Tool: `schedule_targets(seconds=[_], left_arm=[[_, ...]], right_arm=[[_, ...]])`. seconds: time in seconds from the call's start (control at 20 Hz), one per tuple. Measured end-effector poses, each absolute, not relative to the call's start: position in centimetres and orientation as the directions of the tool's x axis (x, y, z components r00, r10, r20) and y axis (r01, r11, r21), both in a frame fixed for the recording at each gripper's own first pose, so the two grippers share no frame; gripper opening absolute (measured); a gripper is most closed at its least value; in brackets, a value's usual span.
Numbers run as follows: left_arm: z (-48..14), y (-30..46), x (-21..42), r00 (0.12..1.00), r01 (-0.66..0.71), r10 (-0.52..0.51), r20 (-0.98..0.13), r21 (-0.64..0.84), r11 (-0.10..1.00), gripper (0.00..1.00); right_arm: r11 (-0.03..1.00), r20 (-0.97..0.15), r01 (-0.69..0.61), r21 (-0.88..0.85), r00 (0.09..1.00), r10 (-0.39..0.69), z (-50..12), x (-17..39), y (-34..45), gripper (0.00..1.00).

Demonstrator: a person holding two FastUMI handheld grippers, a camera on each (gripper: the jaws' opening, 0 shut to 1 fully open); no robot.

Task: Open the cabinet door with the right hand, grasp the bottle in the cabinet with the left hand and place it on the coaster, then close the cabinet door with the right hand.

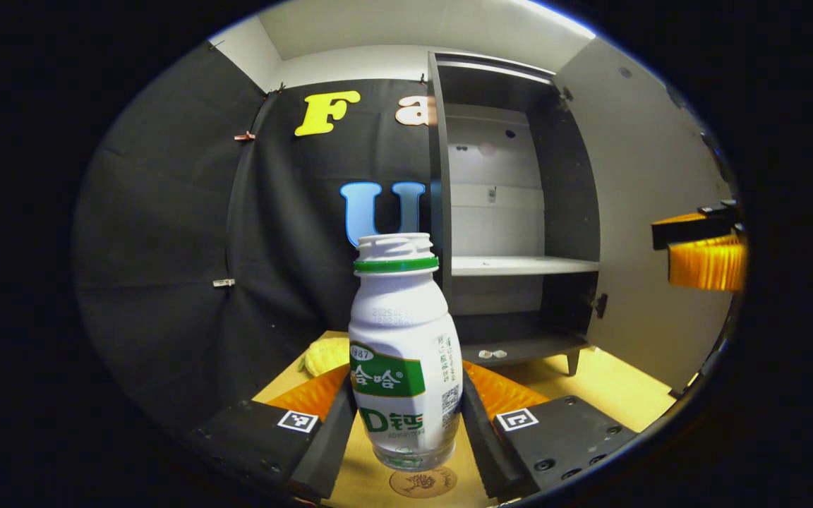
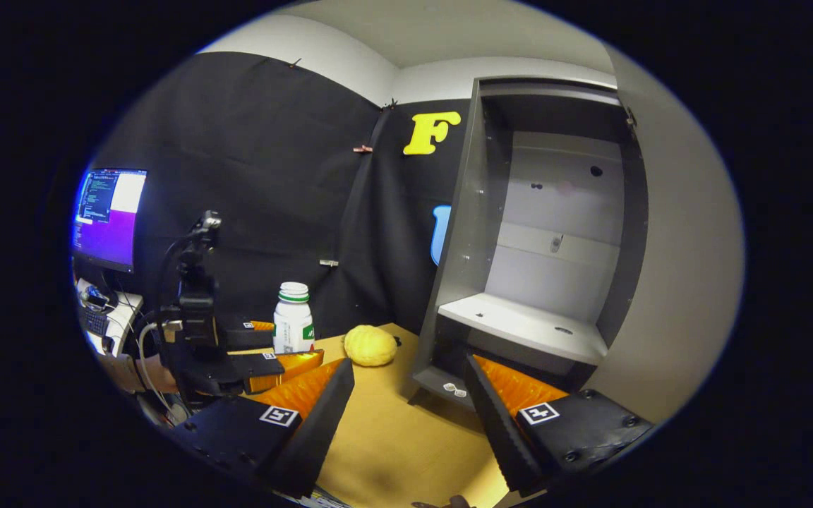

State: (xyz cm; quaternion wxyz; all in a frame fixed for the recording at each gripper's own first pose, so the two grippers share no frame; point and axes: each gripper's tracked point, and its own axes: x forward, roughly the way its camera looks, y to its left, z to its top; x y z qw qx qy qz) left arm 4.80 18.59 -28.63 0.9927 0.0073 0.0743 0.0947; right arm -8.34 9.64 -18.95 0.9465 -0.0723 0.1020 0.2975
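**Listener:** What do you see from the left gripper view?

**Operator:** My left gripper holds a white plastic bottle with a green label and green neck ring. The bottle stands upright between the two fingers, and both fingers press on its lower sides. Its base hangs just above a round tan coaster that lies on the light wooden table. I cannot tell whether the base touches the coaster.

**Listener:** And behind the bottle?

**Operator:** A dark grey cabinet stands at the back of the table with its pale door swung wide open to the right. Inside I see one pale shelf. A bumpy yellow lemon-like fruit lies on the table left of the bottle. At the far right edge, near the open door, I see part of my other gripper.

**Listener:** What about the right gripper view?

**Operator:** My right gripper has its fingers spread wide apart with nothing between them, above the table in front of the cabinet. To the left I see the left gripper with the bottle, and the fruit just to its right. A lit monitor sits at the far left.
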Motion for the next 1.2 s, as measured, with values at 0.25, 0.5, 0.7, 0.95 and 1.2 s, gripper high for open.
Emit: schedule_targets(seconds=[0.25, 0.5, 0.7, 0.95, 1.2], left_arm=[[-36.1, 18.5, 5.4, 0.974, -0.171, 0.169, -0.15, -0.006, 0.985, 0.77], [-41.1, 18.6, 6.1, 0.978, -0.159, 0.161, -0.135, 0.021, 0.987, 0.77], [-43.7, 17.3, 5.6, 0.976, -0.13, 0.141, -0.164, 0.075, 0.989, 0.77], [-43.9, 16.8, 5.0, 0.981, -0.117, 0.131, -0.146, 0.1, 0.988, 0.77], [-43.7, 16.6, 5.2, 0.98, -0.109, 0.132, -0.146, 0.158, 0.981, 0.91]], right_arm=[[0.834, -0.361, -0.545, -0.085, 0.797, 0.484, -27.3, -6.5, 10.1, 0.98], [0.851, -0.426, -0.523, -0.054, 0.783, 0.454, -32.3, -6.6, 9.8, 0.98], [0.846, -0.452, -0.531, -0.054, 0.768, 0.453, -34.1, -6.6, 10.0, 0.98], [0.831, -0.449, -0.555, -0.046, 0.754, 0.479, -33.8, -7.2, 11.3, 0.98], [0.818, -0.449, -0.572, -0.051, 0.745, 0.493, -33.3, -7.7, 12.0, 0.98]])
